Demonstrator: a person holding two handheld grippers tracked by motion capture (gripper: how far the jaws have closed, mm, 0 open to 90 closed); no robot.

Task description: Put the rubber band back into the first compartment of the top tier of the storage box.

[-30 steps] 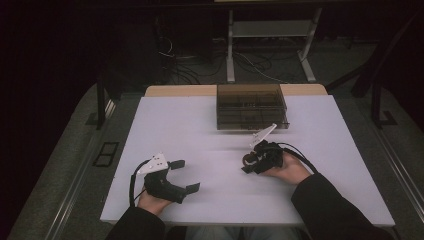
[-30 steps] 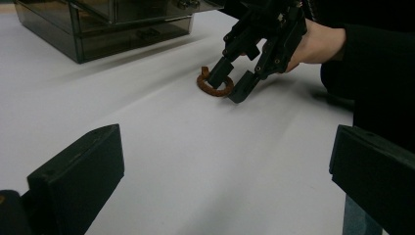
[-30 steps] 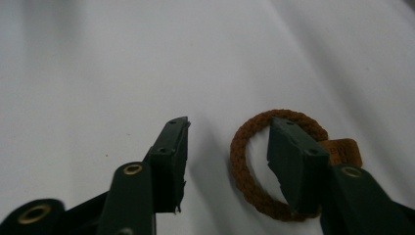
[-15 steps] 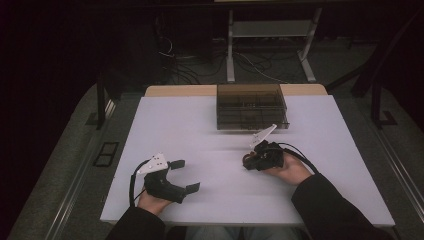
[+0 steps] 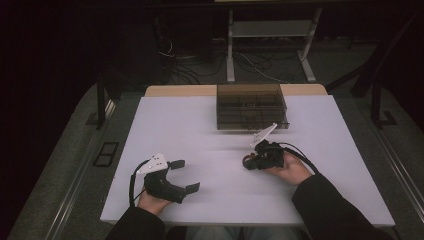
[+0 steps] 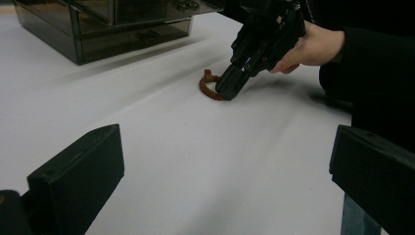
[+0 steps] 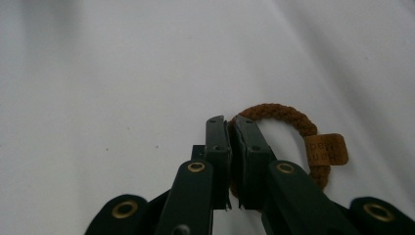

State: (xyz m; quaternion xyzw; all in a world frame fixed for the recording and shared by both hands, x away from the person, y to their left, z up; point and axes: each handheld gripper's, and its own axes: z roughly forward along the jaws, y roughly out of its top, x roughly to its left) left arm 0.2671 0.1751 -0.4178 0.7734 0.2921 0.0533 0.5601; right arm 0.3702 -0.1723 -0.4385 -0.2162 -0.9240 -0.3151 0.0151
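while the right gripper (image 7: 230, 147) had its jaws pinched on the brown hair tie (image 7: 293, 122) lying on the table (image 5: 210, 130) before the drawer box (image 5: 252, 106), a straight, gentle lift seemed best; the left gripper (image 5: 182, 176) rested apart, jaws spread and empty.

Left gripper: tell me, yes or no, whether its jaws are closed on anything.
No: in the left gripper view the left gripper has its two black jaws spread wide apart, with only bare white table between them.

overhead forward-down, gripper views low — sharing table (image 5: 210, 145)
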